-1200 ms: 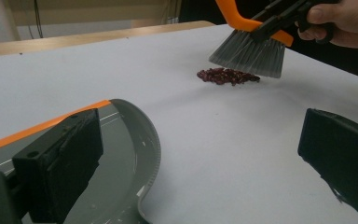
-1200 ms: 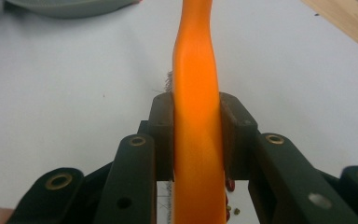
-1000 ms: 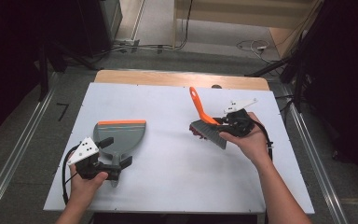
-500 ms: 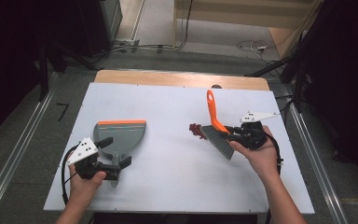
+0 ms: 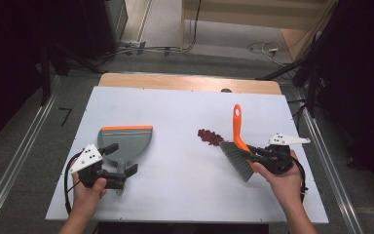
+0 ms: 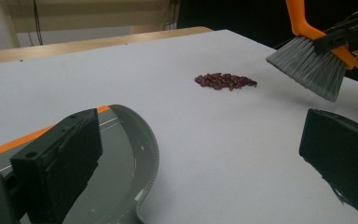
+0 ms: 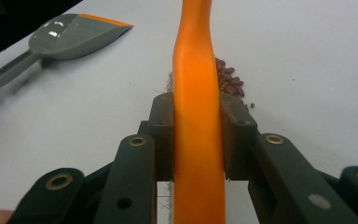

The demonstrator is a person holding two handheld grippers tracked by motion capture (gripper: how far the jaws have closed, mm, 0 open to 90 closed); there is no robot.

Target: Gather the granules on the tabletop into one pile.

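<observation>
A grey dustpan (image 5: 126, 141) with an orange lip lies flat on the white table (image 5: 175, 112), left of centre. My left gripper (image 5: 121, 159) stands open around its handle end, jaws wide apart and not pressing; in the left gripper view the pan (image 6: 126, 154) curves by the left jaw. My right gripper (image 5: 253, 153) is shut on the orange handle (image 7: 197, 93) of a brush (image 5: 238, 158), whose grey bristles (image 6: 307, 65) hang just above the table. A small pile of dark red beans (image 5: 210, 137) lies just left of the bristles.
A wooden strip (image 5: 185, 82) runs along the table's far edge. Metal rails (image 5: 321, 146) flank both sides, with cables (image 5: 263, 48) on the floor beyond. Bare white surface lies between the dustpan and the beans.
My right hand has carried the brush to the right and nearer to me, uncovering the bean pile. The left gripper and the dustpan have stayed put.
</observation>
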